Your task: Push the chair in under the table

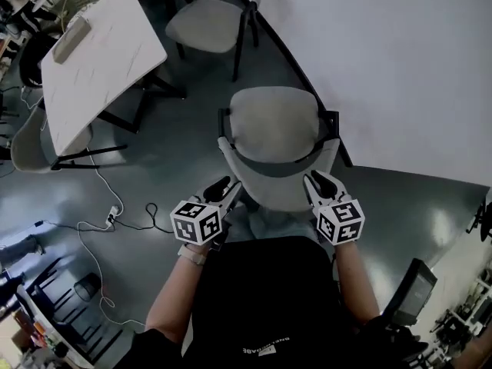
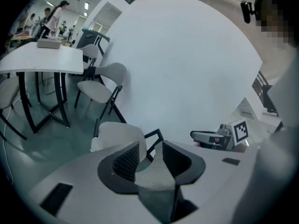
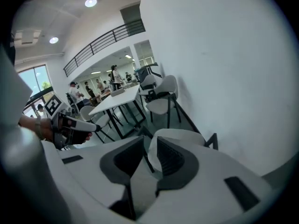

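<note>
The chair (image 1: 273,125) stands right in front of the person, its seat facing away and its curved backrest (image 1: 277,166) nearest the body. It is close beside the white wall (image 1: 384,52) on its right. The white counter (image 1: 100,60) stands well apart from it, up and to the left across the grey floor, with a flat grey box (image 1: 71,38) lying on its far end. A second chair (image 1: 204,21) stands beyond, between the counter and the wall.

The left gripper (image 1: 225,184) meets the left end of the backrest and the right gripper (image 1: 315,179) meets the right end, one on each side of the chair. In the left gripper view the two dark ribbed pads (image 2: 126,158) stand at a narrow gap, and the pale edge of the backrest fills the gap, so the jaws are closed onto it, with the seat showing just past them. The right gripper view shows the same: its pads (image 3: 172,158) are narrowly apart with the backrest rim clasped between them, and the seat lies just beyond
</note>
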`<state>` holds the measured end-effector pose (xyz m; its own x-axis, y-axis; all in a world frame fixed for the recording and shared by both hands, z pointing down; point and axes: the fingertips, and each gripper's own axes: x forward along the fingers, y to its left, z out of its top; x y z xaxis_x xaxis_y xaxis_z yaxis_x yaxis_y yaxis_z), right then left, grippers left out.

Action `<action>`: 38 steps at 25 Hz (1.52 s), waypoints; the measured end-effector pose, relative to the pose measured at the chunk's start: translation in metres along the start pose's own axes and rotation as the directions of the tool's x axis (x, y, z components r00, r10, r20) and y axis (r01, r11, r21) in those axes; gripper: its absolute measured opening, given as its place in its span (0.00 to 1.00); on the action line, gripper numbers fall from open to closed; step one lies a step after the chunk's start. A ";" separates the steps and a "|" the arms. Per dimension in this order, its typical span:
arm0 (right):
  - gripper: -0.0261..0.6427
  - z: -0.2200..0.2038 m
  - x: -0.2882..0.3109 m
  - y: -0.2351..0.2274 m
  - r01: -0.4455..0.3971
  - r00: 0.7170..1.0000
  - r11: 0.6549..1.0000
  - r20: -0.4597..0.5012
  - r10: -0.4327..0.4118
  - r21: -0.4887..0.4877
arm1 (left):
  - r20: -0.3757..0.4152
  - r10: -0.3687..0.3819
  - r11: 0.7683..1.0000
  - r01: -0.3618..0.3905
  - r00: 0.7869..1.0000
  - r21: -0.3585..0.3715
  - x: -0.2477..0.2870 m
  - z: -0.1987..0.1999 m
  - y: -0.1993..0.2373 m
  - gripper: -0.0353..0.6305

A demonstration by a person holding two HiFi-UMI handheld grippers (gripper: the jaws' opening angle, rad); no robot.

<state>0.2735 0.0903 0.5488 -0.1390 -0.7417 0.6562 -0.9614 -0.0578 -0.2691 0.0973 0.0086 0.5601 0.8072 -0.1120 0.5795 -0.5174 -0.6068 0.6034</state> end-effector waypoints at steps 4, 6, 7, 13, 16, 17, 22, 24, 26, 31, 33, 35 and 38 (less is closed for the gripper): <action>0.20 -0.026 -0.007 -0.030 0.124 0.992 0.990 -0.046 -0.121 0.070 | -0.083 -0.015 1.000 0.015 0.996 0.009 0.019 -0.017 0.008 0.27; 0.23 -0.045 -0.014 -0.041 0.184 0.981 0.977 -0.081 -0.176 0.111 | -0.122 -0.036 0.999 0.037 0.992 0.008 0.027 -0.028 0.010 0.28; 0.25 -0.055 -0.018 -0.045 0.210 0.975 0.969 -0.101 -0.198 0.131 | -0.144 -0.047 0.999 0.048 0.989 0.007 0.031 -0.035 0.010 0.29; 0.31 -0.116 -0.031 -0.065 0.312 0.939 0.929 -0.215 -0.269 0.200 | -0.271 -0.057 0.998 0.054 0.961 -0.018 0.055 -0.081 0.017 0.35; 0.32 -0.141 -0.033 -0.070 0.337 0.926 0.908 -0.262 -0.272 0.249 | -0.314 -0.049 0.998 0.035 0.948 -0.052 0.063 -0.101 0.024 0.38; 0.33 -0.147 -0.033 -0.071 0.343 0.923 0.901 -0.275 -0.270 0.266 | -0.320 -0.053 0.997 0.032 0.946 -0.070 0.065 -0.105 0.024 0.38; 0.33 -0.164 -0.026 -0.075 0.370 0.908 0.880 -0.316 -0.275 0.297 | -0.341 -0.066 0.994 0.030 0.938 -0.109 0.079 -0.118 0.029 0.38; 0.33 -0.170 -0.021 -0.075 0.377 0.904 0.872 -0.331 -0.271 0.313 | -0.359 -0.066 0.992 0.022 0.931 -0.124 0.085 -0.125 0.032 0.39; 0.33 -0.173 -0.016 -0.075 0.380 0.905 0.855 -0.335 -0.263 0.354 | -0.375 -0.064 0.990 0.011 0.925 -0.143 0.089 -0.131 0.035 0.39; 0.33 -0.176 -0.013 -0.077 0.371 0.918 0.783 -0.323 -0.229 0.500 | -0.367 -0.071 0.976 -0.011 0.928 -0.218 0.095 -0.134 0.037 0.39; 0.33 -0.177 -0.013 -0.077 0.362 0.925 0.753 -0.315 -0.215 0.550 | -0.370 -0.073 0.974 -0.014 0.926 -0.228 0.098 -0.135 0.036 0.39; 0.33 -0.177 -0.013 -0.079 0.359 0.927 0.730 -0.311 -0.208 0.581 | -0.373 -0.077 0.972 -0.013 0.924 -0.234 0.101 -0.135 0.035 0.39; 0.33 -0.173 -0.012 -0.079 0.340 0.935 0.708 -0.303 -0.184 0.619 | -0.387 -0.070 0.969 -0.030 0.919 -0.247 0.101 -0.135 0.036 0.39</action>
<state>0.3095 0.2191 0.6844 -0.0250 -0.4802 0.8768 -0.5805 -0.7070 -0.4038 0.1221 0.0815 0.7143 0.6681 0.2444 0.7028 -0.5959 -0.3899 0.7021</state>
